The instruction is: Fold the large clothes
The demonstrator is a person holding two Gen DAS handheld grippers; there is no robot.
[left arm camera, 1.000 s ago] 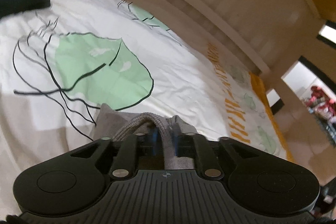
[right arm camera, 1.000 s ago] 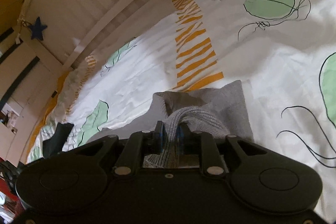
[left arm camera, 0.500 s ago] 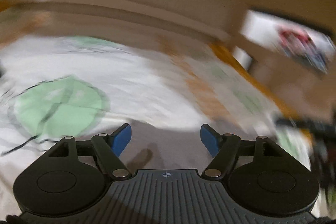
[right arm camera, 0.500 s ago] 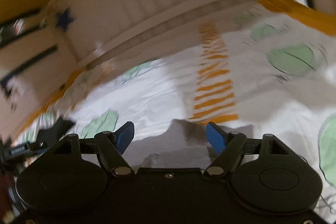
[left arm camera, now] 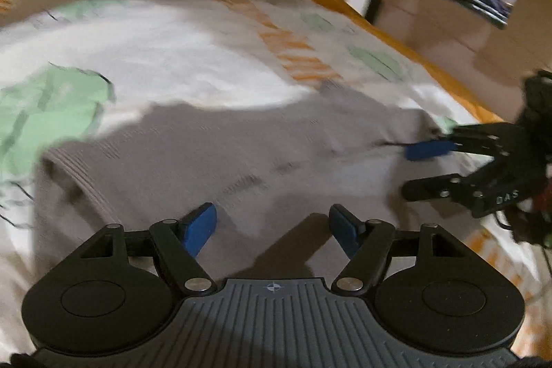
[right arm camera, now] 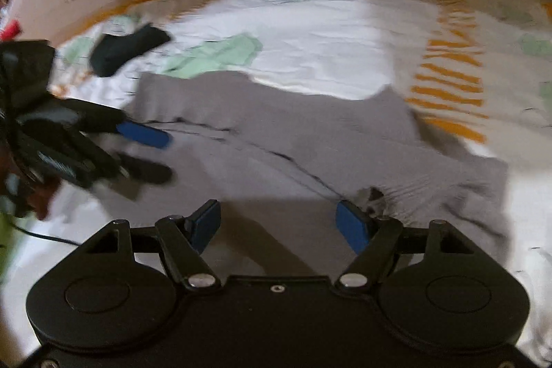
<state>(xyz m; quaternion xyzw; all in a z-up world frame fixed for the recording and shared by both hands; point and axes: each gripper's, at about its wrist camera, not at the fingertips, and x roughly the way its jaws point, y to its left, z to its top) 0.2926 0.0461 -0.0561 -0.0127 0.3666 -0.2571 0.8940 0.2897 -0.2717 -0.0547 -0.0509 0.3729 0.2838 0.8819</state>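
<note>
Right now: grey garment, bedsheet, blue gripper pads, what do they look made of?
Grey garment: looks like soft matte knit, ribbed band at its edge, though blurred. Bedsheet: thin woven cloth, probably cotton, creased, printed green and orange. Blue pads: smooth matte rubber or plastic, uncertain which.

Grey garment point(right arm camera: 310, 140) and black cloth point(right arm camera: 127, 49) on bed point(right arm camera: 327, 33)

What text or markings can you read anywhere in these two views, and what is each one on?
"DAS": white letters on the black body of the right gripper, seen from the left wrist view; letters beyond these cannot be told.
A pale label on the left gripper, seen from the right wrist view: too blurred to read.
No writing can be made out on the grey garment or the patterned bed sheet.
</note>
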